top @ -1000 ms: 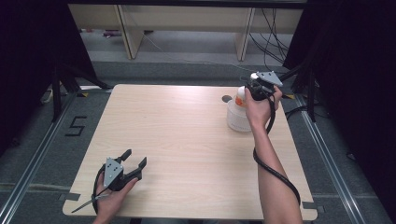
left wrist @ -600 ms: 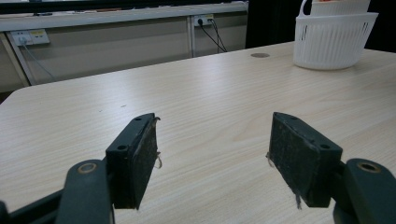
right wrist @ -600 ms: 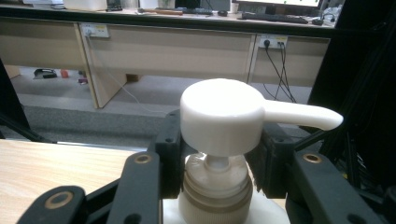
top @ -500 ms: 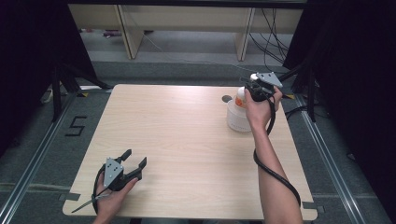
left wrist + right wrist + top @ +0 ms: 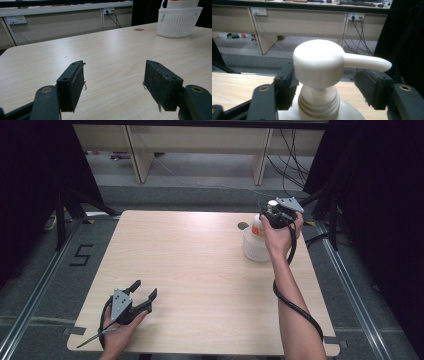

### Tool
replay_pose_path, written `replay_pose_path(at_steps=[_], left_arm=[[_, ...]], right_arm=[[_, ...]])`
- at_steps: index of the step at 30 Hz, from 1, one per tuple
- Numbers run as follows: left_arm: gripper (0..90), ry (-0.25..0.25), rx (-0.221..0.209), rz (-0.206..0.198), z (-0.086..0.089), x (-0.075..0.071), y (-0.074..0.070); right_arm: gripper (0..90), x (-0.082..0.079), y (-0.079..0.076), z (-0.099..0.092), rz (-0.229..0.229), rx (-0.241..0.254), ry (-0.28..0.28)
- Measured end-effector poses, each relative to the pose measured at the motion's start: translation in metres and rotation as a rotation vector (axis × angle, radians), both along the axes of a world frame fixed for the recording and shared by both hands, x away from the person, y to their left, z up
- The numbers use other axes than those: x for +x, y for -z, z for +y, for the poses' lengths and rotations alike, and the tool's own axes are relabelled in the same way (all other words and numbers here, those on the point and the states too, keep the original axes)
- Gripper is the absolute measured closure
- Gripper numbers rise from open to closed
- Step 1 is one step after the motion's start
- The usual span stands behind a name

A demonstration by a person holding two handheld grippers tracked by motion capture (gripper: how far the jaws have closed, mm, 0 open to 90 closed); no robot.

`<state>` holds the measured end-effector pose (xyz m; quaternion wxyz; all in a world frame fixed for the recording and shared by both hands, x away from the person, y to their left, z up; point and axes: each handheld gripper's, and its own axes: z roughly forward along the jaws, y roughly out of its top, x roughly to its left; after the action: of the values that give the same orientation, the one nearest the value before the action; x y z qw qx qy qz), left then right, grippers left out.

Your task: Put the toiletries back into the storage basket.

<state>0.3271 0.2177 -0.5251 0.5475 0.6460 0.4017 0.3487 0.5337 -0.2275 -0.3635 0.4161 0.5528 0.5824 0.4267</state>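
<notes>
White plastic pump bottle (image 5: 322, 75) stands in a basket (image 5: 255, 249) near the desk's (image 5: 200, 265) far right edge; right gripper (image 5: 324, 87) brackets its neck, not clenched. Likely next: squeeze, lift. Left gripper (image 5: 113, 85) rests released near the front-left corner.

The table (image 5: 200, 265) is pale wood-grain laminate with a smooth, matt face. The pump (image 5: 322, 62) at mid-frame is smooth, glossy cream plastic. The basket (image 5: 178, 21), upper right, is white slotted plastic. The pads (image 5: 78, 85) look matt black and rough, frayed at their edges.
</notes>
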Motion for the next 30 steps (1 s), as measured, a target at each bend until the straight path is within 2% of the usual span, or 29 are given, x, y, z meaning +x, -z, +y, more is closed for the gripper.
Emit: replay_pose_path(at_steps=[4,6,10,11,12,14,15,16,17,21,30], left_arm=[[32.0,-0.001,0.001,0.003,0.000,0.000,0.000],[31.9,0.000,0.000,0.001,0.000,0.000,0.000],[31.9,-0.005,-0.005,0.005,0.000,0.000,0.000],[31.9,-0.005,-0.005,0.005,0.000,0.000,0.000],[31.9,0.000,-0.001,0.000,0.000,0.000,0.000],[31.9,0.000,0.000,0.000,0.000,0.000,0.000],[31.9,0.000,0.000,0.000,0.000,0.000,0.000],[31.9,-0.001,-0.002,0.000,0.000,0.000,0.000],[31.8,-0.001,-0.002,0.000,0.000,0.000,0.000],[31.8,0.001,0.001,0.000,0.000,0.000,0.000],[31.7,-0.001,0.003,0.001,0.000,0.000,0.000]], right_arm=[[32.4,-0.002,-0.001,-0.002,-0.002,-0.014,-0.018],[29.3,-0.006,-0.002,-0.001,0.017,0.011,-0.012],[27.2,-0.009,-0.002,-0.002,0.016,0.006,-0.017],[26.1,-0.011,-0.003,-0.002,0.013,-0.009,-0.013],[25.5,-0.014,-0.004,-0.002,0.018,0.005,-0.017],[24.9,-0.017,-0.004,-0.003,0.029,0.004,-0.022],[24.7,-0.018,-0.004,-0.004,0.017,-0.007,-0.025],[24.5,-0.021,-0.004,-0.003,0.028,0.015,-0.025],[24.5,-0.021,-0.004,-0.003,0.028,0.015,-0.025],[24.0,-0.032,-0.003,-0.009,0.025,-0.013,-0.038],[23.6,-0.055,0.000,-0.018,0.028,-0.003,-0.053]])
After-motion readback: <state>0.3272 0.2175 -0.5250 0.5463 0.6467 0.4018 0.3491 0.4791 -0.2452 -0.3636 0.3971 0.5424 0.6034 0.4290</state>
